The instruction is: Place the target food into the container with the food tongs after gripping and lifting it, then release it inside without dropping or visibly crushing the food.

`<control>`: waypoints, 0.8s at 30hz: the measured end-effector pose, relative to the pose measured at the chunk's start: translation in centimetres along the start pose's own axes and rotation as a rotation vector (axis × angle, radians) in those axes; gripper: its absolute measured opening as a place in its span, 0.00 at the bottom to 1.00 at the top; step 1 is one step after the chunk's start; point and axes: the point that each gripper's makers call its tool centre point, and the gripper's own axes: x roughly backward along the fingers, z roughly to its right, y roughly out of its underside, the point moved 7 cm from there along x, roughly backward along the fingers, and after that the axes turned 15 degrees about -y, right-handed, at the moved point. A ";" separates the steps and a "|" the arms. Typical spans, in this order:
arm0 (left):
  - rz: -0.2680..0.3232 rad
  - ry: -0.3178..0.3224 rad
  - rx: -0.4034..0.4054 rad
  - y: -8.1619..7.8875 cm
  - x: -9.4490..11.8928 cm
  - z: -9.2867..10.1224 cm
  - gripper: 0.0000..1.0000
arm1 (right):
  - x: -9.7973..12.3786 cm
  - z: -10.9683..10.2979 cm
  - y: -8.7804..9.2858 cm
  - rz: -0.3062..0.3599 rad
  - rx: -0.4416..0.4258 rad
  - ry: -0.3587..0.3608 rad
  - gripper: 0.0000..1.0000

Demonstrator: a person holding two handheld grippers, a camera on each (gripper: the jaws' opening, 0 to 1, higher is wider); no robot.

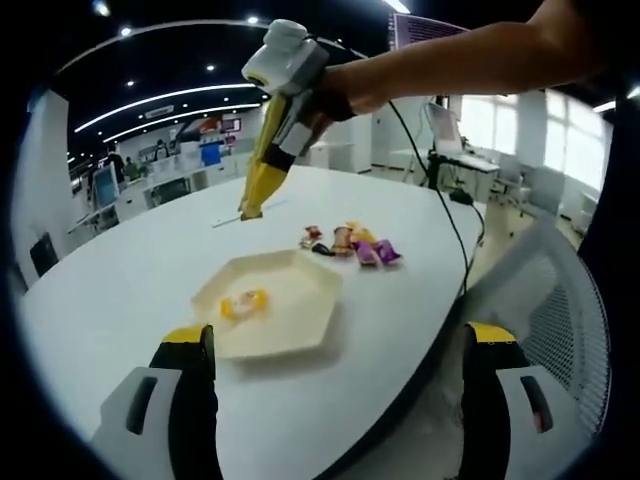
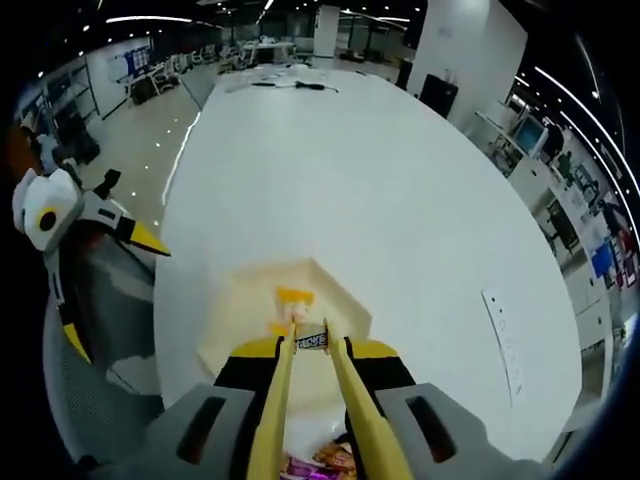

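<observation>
White desk (image 1: 120,280) curves through an open office with ceiling strip lights. Near its edge sits a cream six-sided tray (image 1: 290,320) holding one orange sweet (image 1: 244,303). More wrapped sweets (image 1: 350,245) lie just beyond. The right claw (image 2: 312,400) squeezes yellow tongs (image 2: 310,385), their tips pinching a dark wrapped sweet (image 2: 311,340) crosswise above the tray. The left claw (image 1: 340,345) gapes wide, holding nothing.

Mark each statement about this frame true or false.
1. The hexagonal tray holds one yellow-wrapped candy. True.
2. The right gripper holds yellow food tongs. True.
3. The left gripper is shut on the tray. False: it is open and holds nothing.
4. The pile of wrapped candies lies inside the tray. False: it lies on the white table beside the tray.
</observation>
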 end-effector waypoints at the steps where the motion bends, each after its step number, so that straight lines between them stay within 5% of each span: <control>1: -0.004 -0.001 0.001 0.0 0.0 0.0 0.99 | 0.0 0.0 0.0 0.002 -0.001 0.002 0.22; 24: -0.044 -0.019 0.001 0.5 -0.4 -0.3 0.99 | 0.5 0.2 -0.1 0.044 0.026 -0.021 0.23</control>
